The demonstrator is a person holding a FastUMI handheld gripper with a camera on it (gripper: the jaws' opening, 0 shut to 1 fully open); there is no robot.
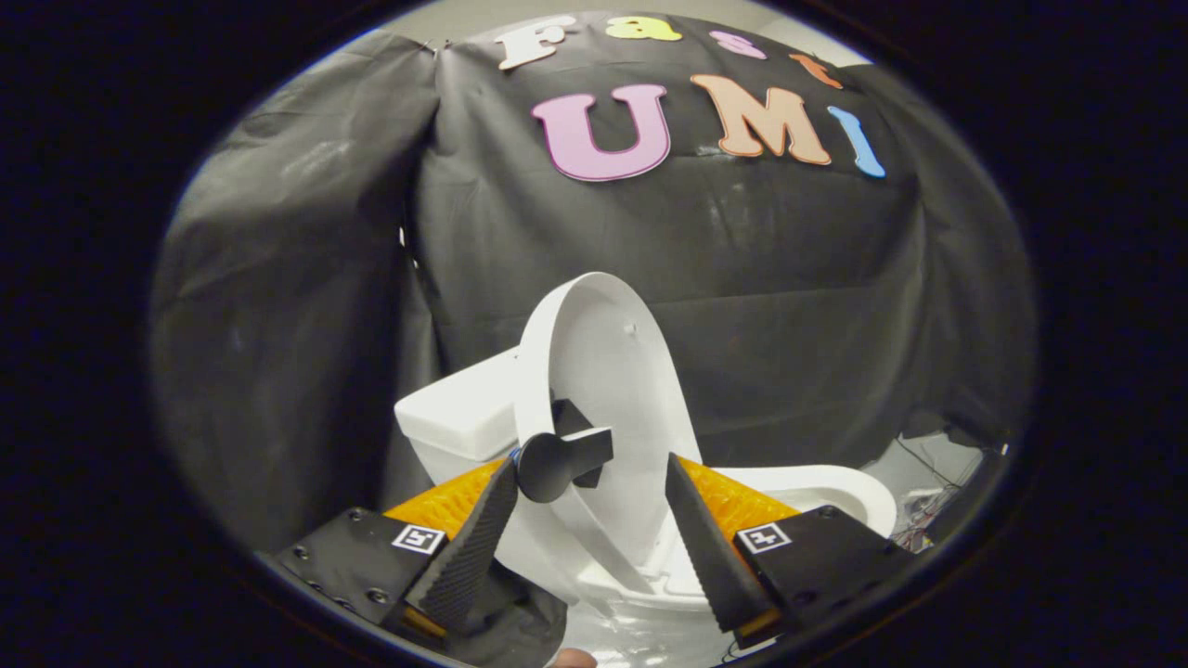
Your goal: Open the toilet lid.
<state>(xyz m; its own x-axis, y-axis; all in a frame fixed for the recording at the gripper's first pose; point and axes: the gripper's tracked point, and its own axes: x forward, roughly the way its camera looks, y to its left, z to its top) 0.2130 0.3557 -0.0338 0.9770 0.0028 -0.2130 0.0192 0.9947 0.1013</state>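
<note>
1. I see the toilet lid (603,390) already raised; it stands nearly upright, with its inner face turned toward the camera, and its upper edge is in front of the black booth wall (789,306).
2. Behind the lid, on the side of the left finger, sits the white cistern (459,417). The bowl rim (835,492) curves out beyond the right finger.
3. The hand-held gripper (594,492) is wide open. Its two fingers stand well apart and I judge that they hold nothing.
4. A dark knob-shaped handle (557,459) is fixed on the lid edge, just beside the tip of the left finger. Whether the finger touches it, I cannot tell.
5. The lower part of the lid passes between the fingers, but neither finger seems to press on it.
6. My judgement of the step: the lifting is almost done or done. What is left is to make sure that the lid rests back against the cistern.
7. The next move, I think, calls for a small push backward if the lid is not leaning safely, and then a straight retreat so that the fingers do not catch the handle.
8. Hard to see: the hinge is hidden behind the lid and fingers, so I cannot tell if the lid touches the cistern. The inside of the bowl is cut off below. Some thin wires (937,473) lie near the far rim, unclear.
</note>
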